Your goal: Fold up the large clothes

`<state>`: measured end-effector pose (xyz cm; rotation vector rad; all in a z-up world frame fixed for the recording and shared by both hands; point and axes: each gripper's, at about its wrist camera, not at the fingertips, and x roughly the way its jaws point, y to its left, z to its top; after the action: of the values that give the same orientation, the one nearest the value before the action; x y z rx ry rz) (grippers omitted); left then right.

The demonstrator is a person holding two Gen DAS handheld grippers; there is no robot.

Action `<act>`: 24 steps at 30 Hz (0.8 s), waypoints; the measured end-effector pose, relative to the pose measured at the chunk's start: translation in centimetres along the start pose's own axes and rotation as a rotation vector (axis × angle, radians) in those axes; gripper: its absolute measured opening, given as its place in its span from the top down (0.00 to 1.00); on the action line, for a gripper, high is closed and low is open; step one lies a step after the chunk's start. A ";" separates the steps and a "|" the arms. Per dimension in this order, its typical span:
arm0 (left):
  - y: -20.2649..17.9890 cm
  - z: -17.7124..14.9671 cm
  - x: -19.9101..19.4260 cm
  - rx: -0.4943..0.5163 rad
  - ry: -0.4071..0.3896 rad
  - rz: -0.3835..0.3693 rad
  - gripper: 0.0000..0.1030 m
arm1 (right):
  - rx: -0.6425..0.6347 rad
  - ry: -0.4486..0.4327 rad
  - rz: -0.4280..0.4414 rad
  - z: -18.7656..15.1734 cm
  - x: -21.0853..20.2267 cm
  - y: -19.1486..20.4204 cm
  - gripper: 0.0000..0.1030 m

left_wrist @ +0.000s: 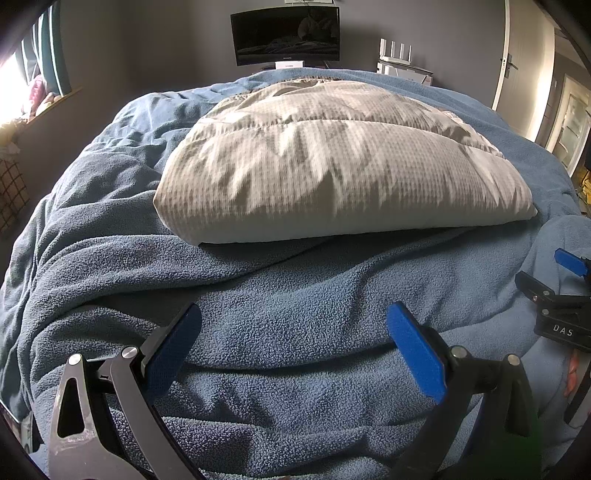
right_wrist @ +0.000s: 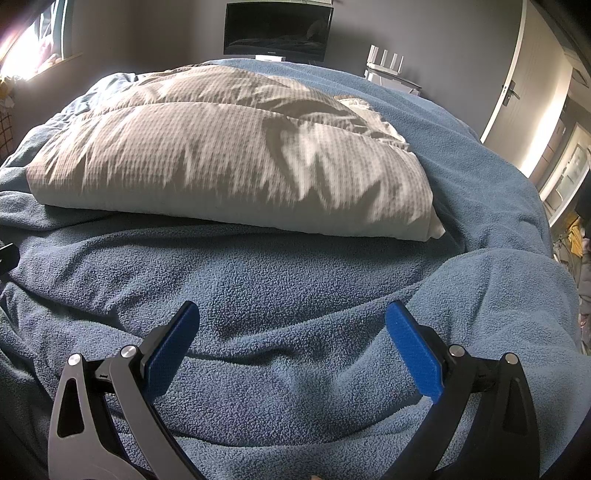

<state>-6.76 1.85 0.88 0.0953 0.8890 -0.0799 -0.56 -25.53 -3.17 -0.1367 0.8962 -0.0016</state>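
Left wrist view: the left gripper [left_wrist: 293, 347] sits low in the frame, its blue pads spread wide with nothing between them, above a rumpled blue blanket [left_wrist: 258, 295]. A folded beige quilt [left_wrist: 332, 166] lies on the blanket, mid-frame. At the right edge, the right gripper [left_wrist: 565, 288] pokes in. A monitor [left_wrist: 286, 35] stands top centre. In the right wrist view, the right gripper [right_wrist: 291, 345] is likewise spread and holds nothing, with the quilt [right_wrist: 221, 155] at centre-left on the blanket [right_wrist: 295, 288].
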 end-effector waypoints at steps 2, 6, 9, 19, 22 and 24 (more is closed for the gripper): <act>0.0 0.0 0.0 0.000 0.001 0.001 0.06 | -0.001 0.002 0.001 0.0 0.0 0.0 0.07; 0.0 0.0 0.0 0.000 0.000 0.000 0.06 | 0.000 0.001 0.001 0.0 0.0 0.0 0.07; 0.0 0.0 0.0 0.000 0.000 0.000 0.06 | 0.000 0.001 0.001 0.0 0.0 0.0 0.07; 0.1 0.0 0.1 0.006 0.003 -0.015 0.06 | 0.001 0.002 0.000 0.0 -0.1 0.0 0.07; 0.0 0.0 0.1 0.005 0.001 -0.017 0.06 | 0.000 0.000 0.002 0.0 -0.1 0.0 0.07; 0.0 0.0 0.1 0.006 0.003 -0.017 0.06 | 0.000 0.001 0.002 0.0 -0.1 0.0 0.07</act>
<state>-6.72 1.82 0.82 0.0933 0.8925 -0.0977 -0.60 -25.56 -3.10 -0.1358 0.8973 0.0001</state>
